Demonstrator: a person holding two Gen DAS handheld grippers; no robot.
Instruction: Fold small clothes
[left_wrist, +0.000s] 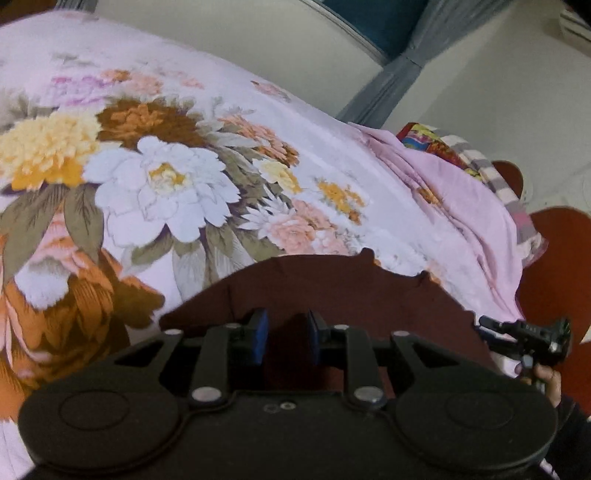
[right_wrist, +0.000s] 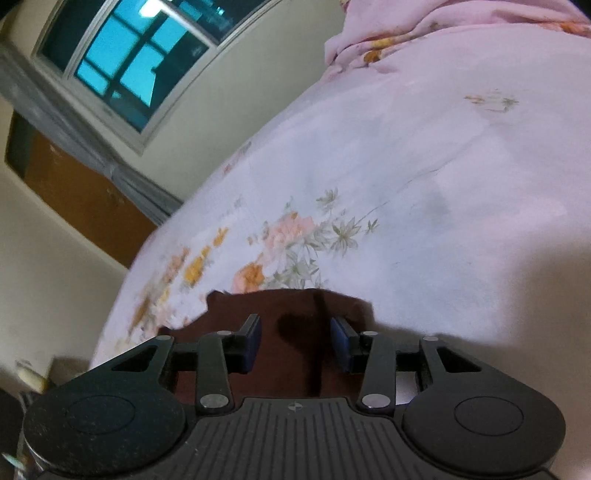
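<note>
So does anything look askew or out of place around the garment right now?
Only mildly: the maroon garment has a ragged, bumpy far edge instead of a straight one, and the pink sheet is bunched in folds by the bed's edge. Nothing spilled or damaged.

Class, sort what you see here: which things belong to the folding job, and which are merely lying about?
Job:
dark maroon cloth garment
left gripper
right gripper

Lying about:
pink floral bedsheet
crumpled pink cloth
grey curtain
window
</note>
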